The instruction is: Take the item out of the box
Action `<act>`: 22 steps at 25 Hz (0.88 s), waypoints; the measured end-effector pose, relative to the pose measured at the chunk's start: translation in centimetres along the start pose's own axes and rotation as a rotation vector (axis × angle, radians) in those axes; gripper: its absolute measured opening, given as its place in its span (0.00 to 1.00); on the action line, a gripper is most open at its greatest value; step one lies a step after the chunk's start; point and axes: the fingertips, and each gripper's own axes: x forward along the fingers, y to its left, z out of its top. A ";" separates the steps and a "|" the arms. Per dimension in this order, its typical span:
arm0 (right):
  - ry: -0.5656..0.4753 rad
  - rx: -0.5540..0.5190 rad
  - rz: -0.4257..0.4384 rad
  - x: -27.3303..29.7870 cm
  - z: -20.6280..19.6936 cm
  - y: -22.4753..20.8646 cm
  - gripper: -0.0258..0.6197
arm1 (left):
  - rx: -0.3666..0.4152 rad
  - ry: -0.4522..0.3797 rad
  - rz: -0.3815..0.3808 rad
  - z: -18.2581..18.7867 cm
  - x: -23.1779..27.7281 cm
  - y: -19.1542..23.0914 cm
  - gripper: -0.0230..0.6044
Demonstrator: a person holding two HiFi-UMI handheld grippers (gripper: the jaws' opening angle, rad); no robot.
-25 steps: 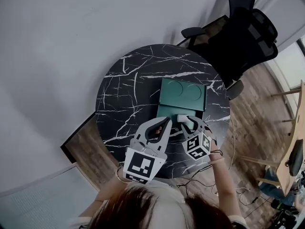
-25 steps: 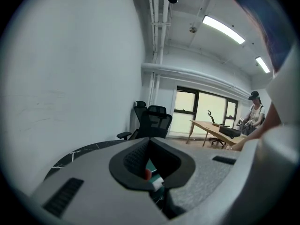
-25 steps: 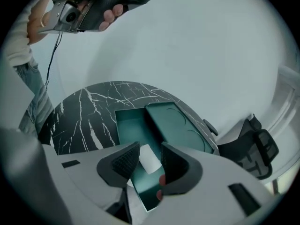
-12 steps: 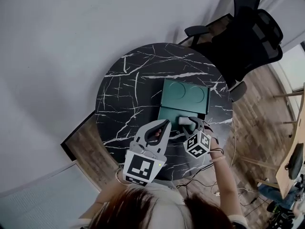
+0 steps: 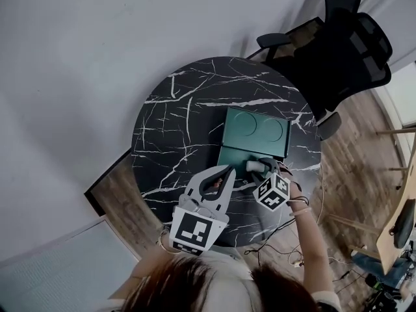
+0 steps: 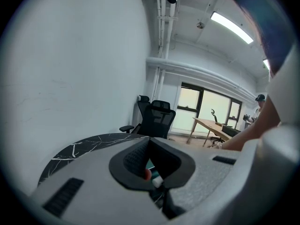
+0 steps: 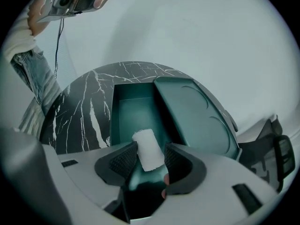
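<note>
**While jaws are being opened, a small white roll [image 7: 146,146] is seen in a dark green box [image 7: 129,109]**

While the right hand-held gripper [image 7: 151,150] is held over the near end of the open box, its jaws are being opened. The roll is seen between them, inside the box by its near wall. One pad seems to touch the roll; the other is set a little apart.

The lid [image 5: 257,129], marked with two round dents, is laid back.

The left hand-held gripper [image 6: 149,142] is held just beside, over the round black marble table [image 5: 175,129]. Its jaw tips are pressed together and nothing is gripped.

A black office chair [image 5: 344,51] is parked behind the table.
</note>
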 end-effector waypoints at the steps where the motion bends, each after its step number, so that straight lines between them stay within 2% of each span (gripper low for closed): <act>1: 0.003 0.003 0.016 0.1 0.0 0.0 0.33 | 0.000 0.002 0.001 -0.1 0.1 0.0 0.05; 9: 0.022 0.045 0.117 0.8 -0.1 0.3 0.33 | 0.001 0.018 0.005 -0.6 0.4 0.1 0.05; 22: 0.080 0.035 0.138 2.3 -0.4 0.2 0.33 | 0.009 0.024 0.031 -0.5 0.9 0.9 0.05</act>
